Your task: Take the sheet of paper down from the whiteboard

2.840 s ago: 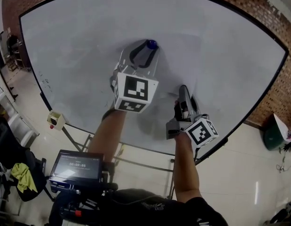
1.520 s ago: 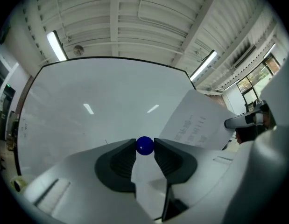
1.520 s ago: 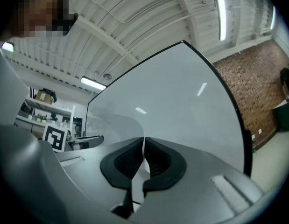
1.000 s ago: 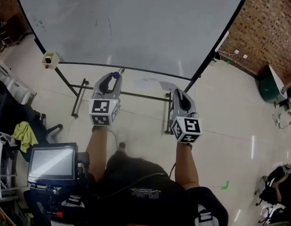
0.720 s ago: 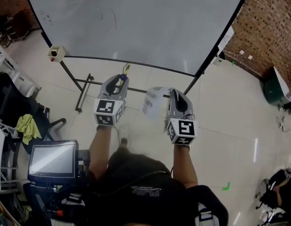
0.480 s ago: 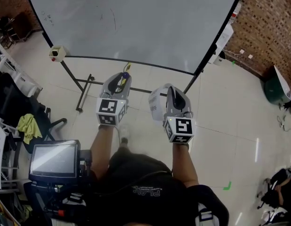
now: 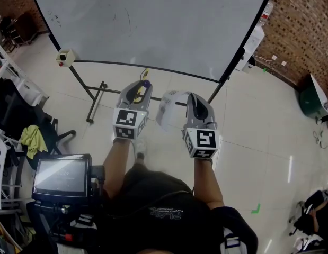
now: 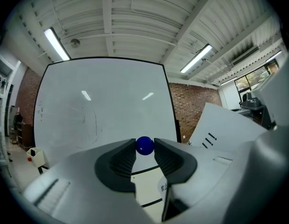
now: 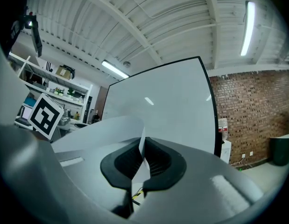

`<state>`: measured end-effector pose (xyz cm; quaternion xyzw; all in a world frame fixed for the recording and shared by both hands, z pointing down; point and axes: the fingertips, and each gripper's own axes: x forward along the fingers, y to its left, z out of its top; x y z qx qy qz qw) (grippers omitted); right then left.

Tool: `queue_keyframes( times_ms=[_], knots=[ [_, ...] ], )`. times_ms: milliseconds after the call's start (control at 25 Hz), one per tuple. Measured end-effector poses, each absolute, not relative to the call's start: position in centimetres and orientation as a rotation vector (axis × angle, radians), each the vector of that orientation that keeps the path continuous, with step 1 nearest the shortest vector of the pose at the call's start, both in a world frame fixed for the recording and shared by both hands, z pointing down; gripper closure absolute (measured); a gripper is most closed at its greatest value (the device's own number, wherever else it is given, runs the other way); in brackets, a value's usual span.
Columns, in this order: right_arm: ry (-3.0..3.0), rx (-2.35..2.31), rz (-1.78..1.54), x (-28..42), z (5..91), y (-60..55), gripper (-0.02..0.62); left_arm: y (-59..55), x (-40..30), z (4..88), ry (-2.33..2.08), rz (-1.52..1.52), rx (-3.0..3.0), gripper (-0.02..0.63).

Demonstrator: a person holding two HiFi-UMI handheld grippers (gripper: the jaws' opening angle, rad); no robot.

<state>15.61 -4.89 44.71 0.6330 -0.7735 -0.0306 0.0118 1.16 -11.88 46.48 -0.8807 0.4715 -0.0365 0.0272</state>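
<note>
**Sheet off the board, pinched in our right gripper**

We hold the sheet of paper point(image 7: 168, 106) in our right gripper point(image 9: 142, 146), fingers point(image 9: 158, 158) closed on its edge. The sheet curls out to the left, between both grippers, over the floor point(image 7: 259, 142). It is apart from the whiteboard point(image 7: 153, 20) and sits below the board's bottom edge in the head view. Our left gripper point(image 7: 143, 85) has its fingers clamped on a small blue round magnet point(image 8: 144, 145). There is some print on the sheet, too small to read.

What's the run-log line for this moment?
left gripper: shut on blue ball | right gripper: shut on sheet of paper | sheet of paper: off whiteboard, held in front of it
</note>
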Motion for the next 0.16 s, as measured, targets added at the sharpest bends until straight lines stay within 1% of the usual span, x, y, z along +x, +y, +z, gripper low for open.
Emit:
queue_keyframes(
  times_ms=[160],
  knots=[
    [-2.402, 1.965, -0.139, 15.53, 44.19, -5.12, 0.581, -12.22, 1.32, 46.32, 1.445, -0.115, -2.711, 0.483]
  ],
)
